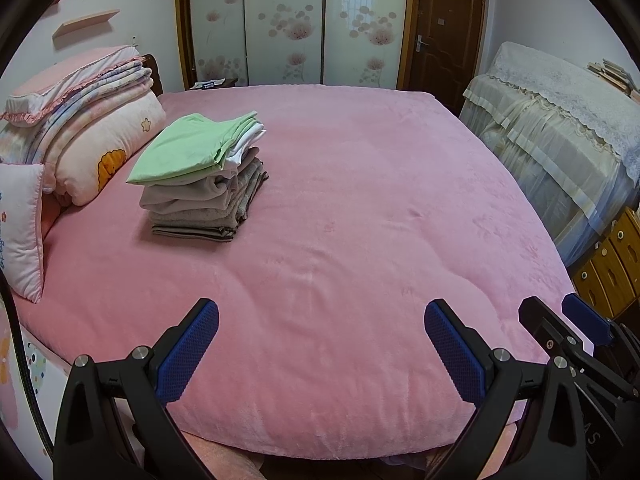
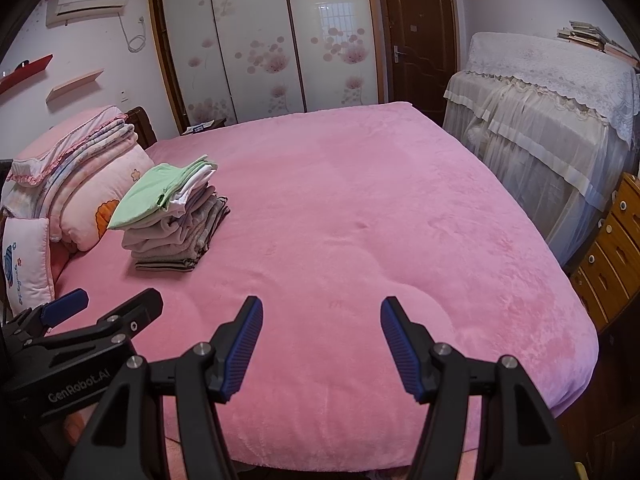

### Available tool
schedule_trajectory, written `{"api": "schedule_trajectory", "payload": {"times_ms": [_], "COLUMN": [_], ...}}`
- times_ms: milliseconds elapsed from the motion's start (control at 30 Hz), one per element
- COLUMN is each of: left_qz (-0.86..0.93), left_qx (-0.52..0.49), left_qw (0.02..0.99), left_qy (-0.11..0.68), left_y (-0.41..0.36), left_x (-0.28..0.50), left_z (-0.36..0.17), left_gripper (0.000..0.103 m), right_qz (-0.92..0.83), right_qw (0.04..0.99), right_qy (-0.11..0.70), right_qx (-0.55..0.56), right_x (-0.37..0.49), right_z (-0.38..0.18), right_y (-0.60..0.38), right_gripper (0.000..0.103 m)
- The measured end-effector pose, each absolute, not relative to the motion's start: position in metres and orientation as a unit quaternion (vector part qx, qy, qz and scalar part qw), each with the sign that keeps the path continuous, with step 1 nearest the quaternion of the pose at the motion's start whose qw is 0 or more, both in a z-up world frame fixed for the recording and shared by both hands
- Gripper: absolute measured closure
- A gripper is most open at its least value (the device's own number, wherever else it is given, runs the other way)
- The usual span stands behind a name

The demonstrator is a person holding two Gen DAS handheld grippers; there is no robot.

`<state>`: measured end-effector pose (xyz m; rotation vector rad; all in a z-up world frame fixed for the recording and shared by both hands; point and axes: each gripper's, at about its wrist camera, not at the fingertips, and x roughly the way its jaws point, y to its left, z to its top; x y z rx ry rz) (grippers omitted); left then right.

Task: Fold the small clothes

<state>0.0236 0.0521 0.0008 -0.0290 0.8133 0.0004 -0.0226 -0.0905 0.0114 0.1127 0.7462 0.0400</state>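
A stack of folded clothes (image 1: 202, 178) sits on the left part of the pink bed (image 1: 340, 240), with a light green piece (image 1: 188, 148) on top and grey and white pieces under it. The same stack (image 2: 172, 220) shows in the right wrist view. My left gripper (image 1: 320, 320) hangs open over the near edge of the bed with nothing between its blue pads. My right gripper (image 2: 322, 320) is open too and empty, beside the left one. Each gripper appears at the edge of the other's view: the right gripper (image 1: 560, 320), the left gripper (image 2: 116, 304).
Folded quilts and pillows (image 1: 80, 128) are piled at the head of the bed on the left. A lace-covered piece of furniture (image 1: 560, 120) and a wooden drawer unit (image 1: 612, 264) stand along the right side. A wardrobe (image 1: 288, 24) and a door (image 1: 444, 32) are behind.
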Motion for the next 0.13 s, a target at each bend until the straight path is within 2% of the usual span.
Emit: {"api": "schedule_trajectory", "payload": {"times_ms": [133], "left_qz": [0.003], "left_qx": [-0.011], "left_qw": [0.918], "left_qy": [0.395], "left_y": [0.0514], "left_x": [0.0234], "left_z": [0.0004], "left_gripper": [0.001], "right_qz": [0.018], "right_qw": [0.93], "right_qy": [0.363], "right_qx": [0.055], "right_x": [-0.0241], "right_z": [0.0118], "right_y": [-0.09], "right_gripper": [0.041]}}
